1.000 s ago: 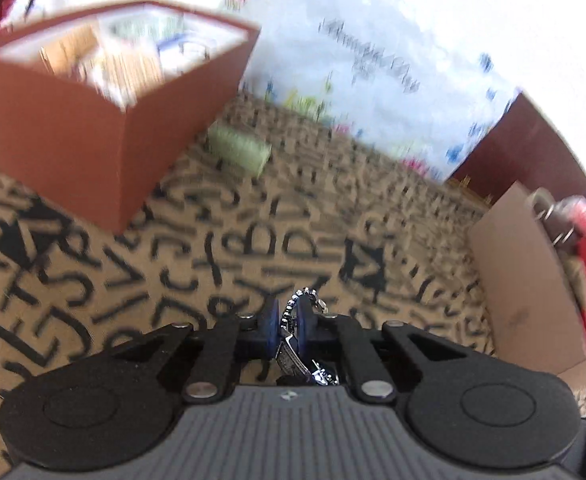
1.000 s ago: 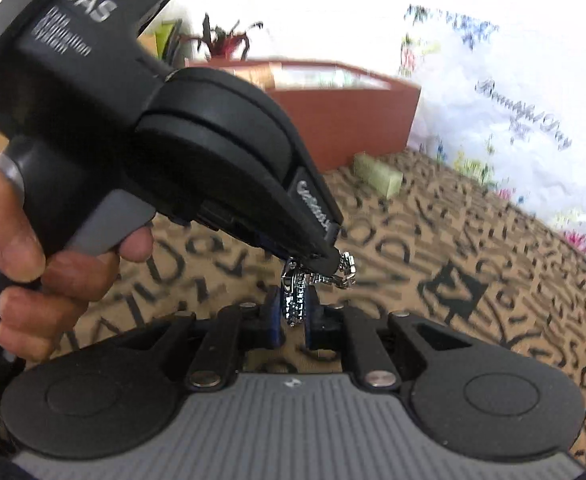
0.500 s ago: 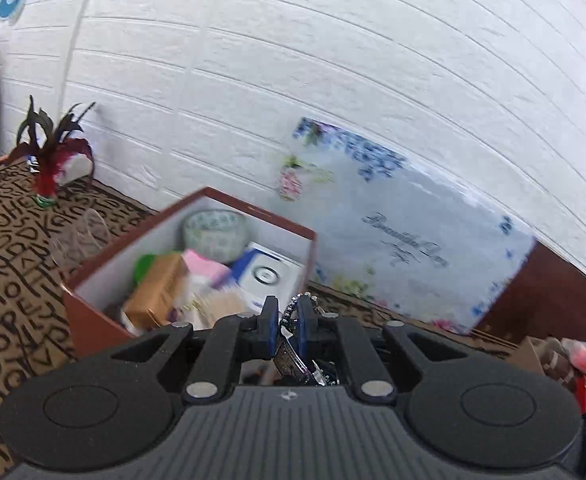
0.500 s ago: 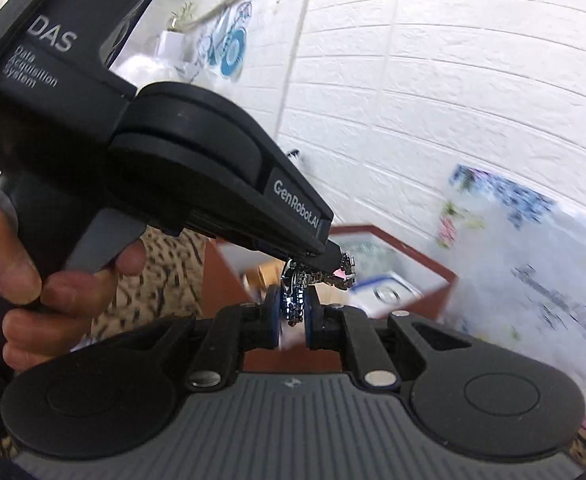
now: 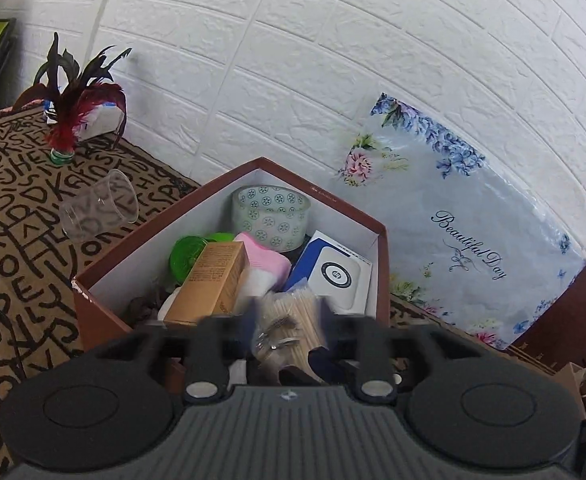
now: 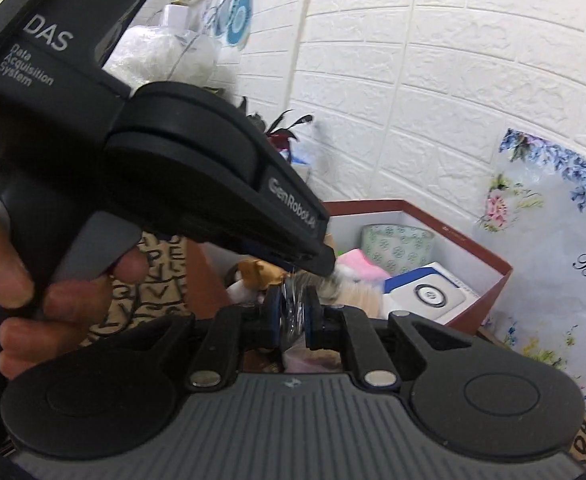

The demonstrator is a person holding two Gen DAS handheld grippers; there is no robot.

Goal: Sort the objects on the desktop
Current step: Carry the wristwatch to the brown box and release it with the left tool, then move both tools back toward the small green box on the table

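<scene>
A red-brown box [image 5: 377, 240] with a white inside stands by the wall, also in the right wrist view [image 6: 489, 280]. It holds a tape roll [image 5: 271, 216], a tan carton [image 5: 213, 276], a pink item [image 5: 265, 258], a green lid [image 5: 187, 252], a blue-white box [image 5: 333, 276] and toothpicks [image 5: 293, 312]. My left gripper [image 5: 283, 320] is open over the box, and a blurred silver metal chain [image 5: 273, 336] is dropping between its fingers. My right gripper [image 6: 292, 314] is slightly open beside the left gripper's tip [image 6: 325, 258], with the blurred chain [image 6: 291, 300] between its pads.
A clear plastic cup [image 5: 101, 208] lies on the letter-patterned cloth [image 5: 13, 240] left of the box. A feather shuttlecock [image 5: 73, 108] stands further back. A floral bag [image 5: 473, 240] leans on the white brick wall. A cardboard box edge [image 5: 573, 376] shows at far right.
Both grippers moved up over the box. The left gripper's fingers have spread apart and the chain is falling from it. The right gripper's pads have parted a little.
</scene>
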